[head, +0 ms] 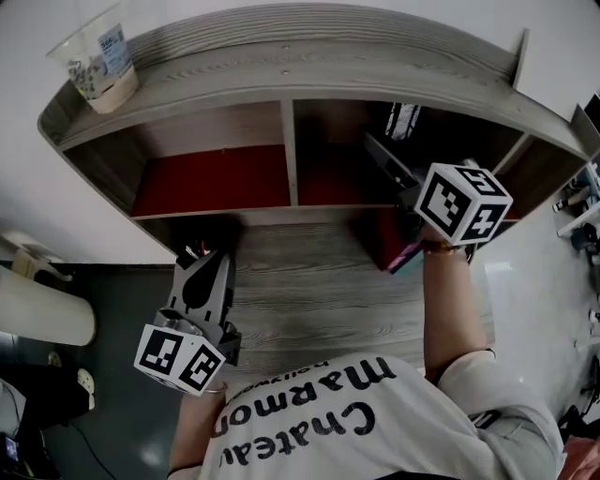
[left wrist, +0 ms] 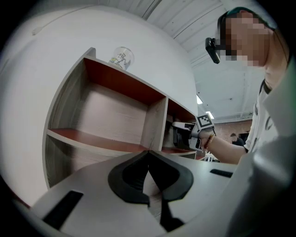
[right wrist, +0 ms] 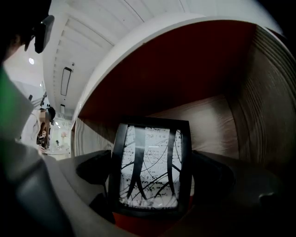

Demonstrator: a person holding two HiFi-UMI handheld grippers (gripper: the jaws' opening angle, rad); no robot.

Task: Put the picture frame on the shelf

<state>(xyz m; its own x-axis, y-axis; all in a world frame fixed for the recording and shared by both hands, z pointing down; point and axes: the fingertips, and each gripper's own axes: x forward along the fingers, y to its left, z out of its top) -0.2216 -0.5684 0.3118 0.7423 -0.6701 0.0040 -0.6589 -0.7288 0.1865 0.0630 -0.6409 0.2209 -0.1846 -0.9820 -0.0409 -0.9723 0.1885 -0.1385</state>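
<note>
Wooden shelf [head: 291, 159] against white wall [head: 281, 11], red boards. Right gripper [head: 403, 192] reaches into right compartment, fingers clamped on picture frame [right wrist: 149, 162], held upright for standing it there. Left gripper [left wrist: 149, 157] idle well apart, fingers together, empty.

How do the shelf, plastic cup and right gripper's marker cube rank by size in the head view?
1. shelf, by far.
2. plastic cup and marker cube look alike; the cube is nearer the camera, so unranked.
</note>
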